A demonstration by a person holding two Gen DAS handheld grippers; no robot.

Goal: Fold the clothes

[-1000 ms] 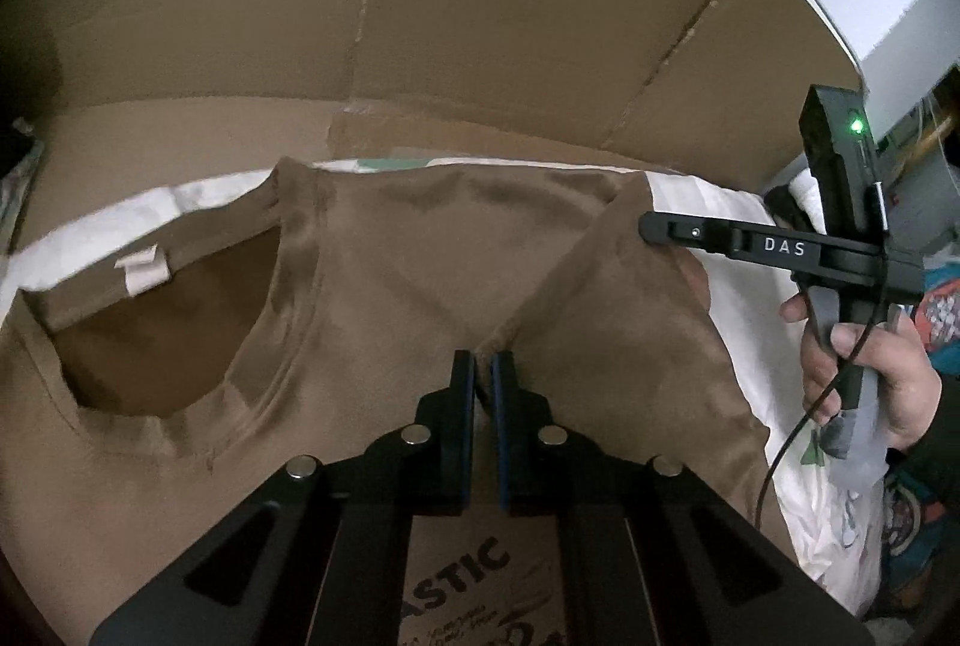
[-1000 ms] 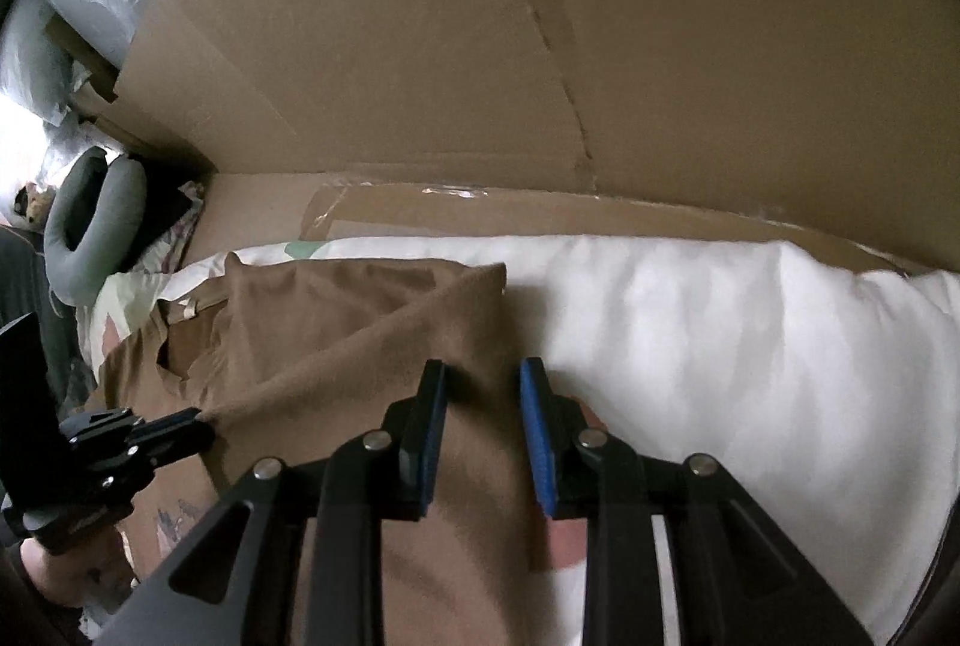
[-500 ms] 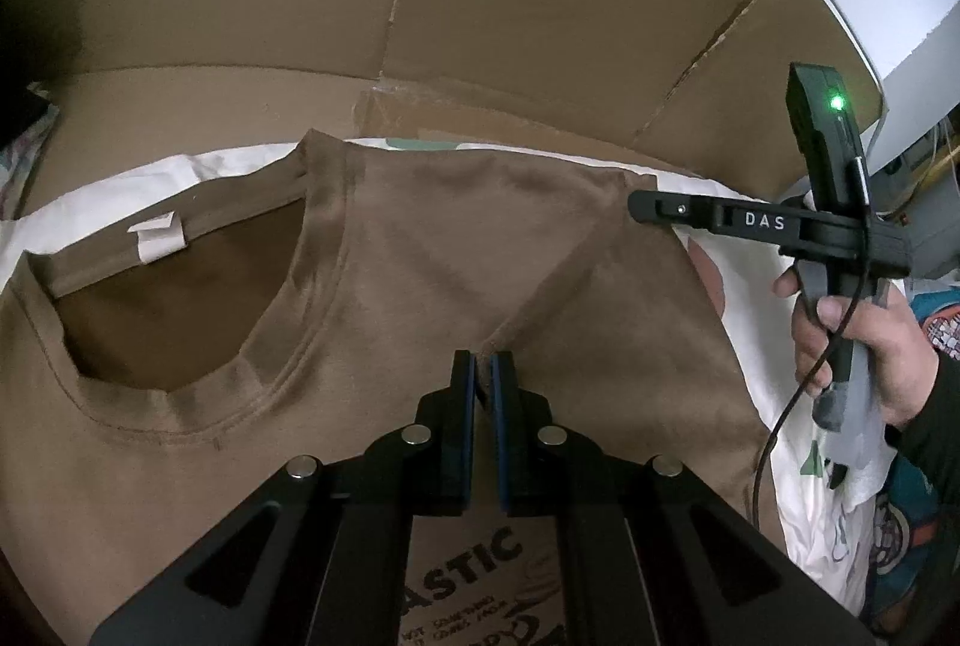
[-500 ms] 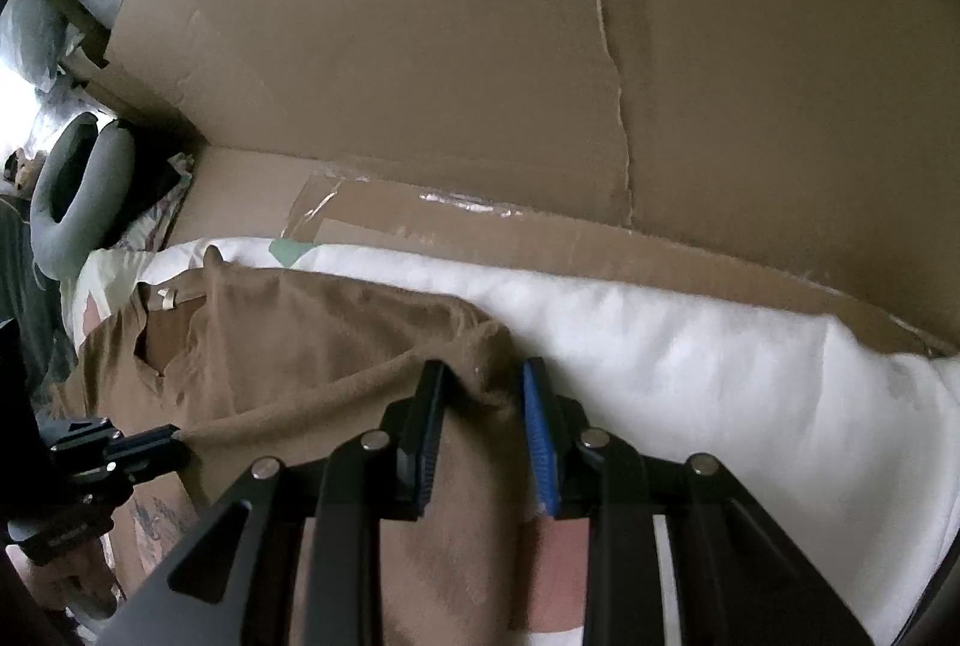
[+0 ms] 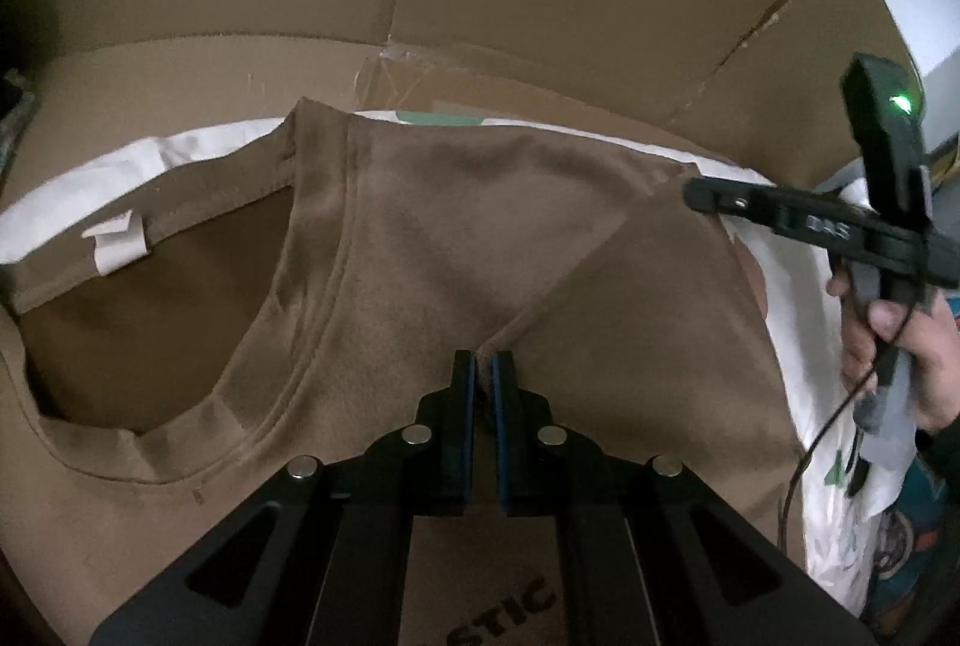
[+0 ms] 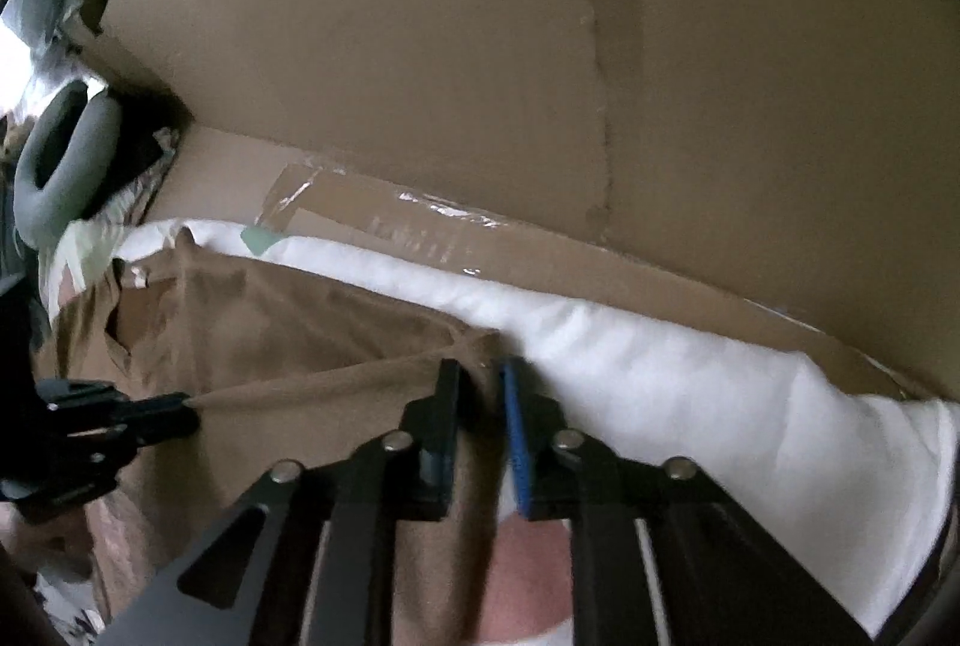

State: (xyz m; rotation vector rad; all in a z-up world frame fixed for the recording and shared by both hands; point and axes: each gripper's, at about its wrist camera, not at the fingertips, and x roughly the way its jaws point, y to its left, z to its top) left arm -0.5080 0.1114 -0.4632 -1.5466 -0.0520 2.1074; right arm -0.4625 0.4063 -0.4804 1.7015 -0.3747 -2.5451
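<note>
Shirt (image 5: 456,238) sleeve edge runs left-right btwn both grippers: left gripper (image 5: 483,367) jaws pinch its inner end, right gripper (image 6: 480,376) jaws pinch its outer corner.

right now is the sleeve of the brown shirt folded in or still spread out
Folded in. The sleeve lies doubled over the brown shirt, a diagonal crease running from the left gripper to the right gripper.

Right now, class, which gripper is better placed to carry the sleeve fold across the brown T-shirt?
Left. The left gripper pinches the folded sleeve's corner on the brown T-shirt. The right gripper sits at the outer edge by the white bedding.
</note>
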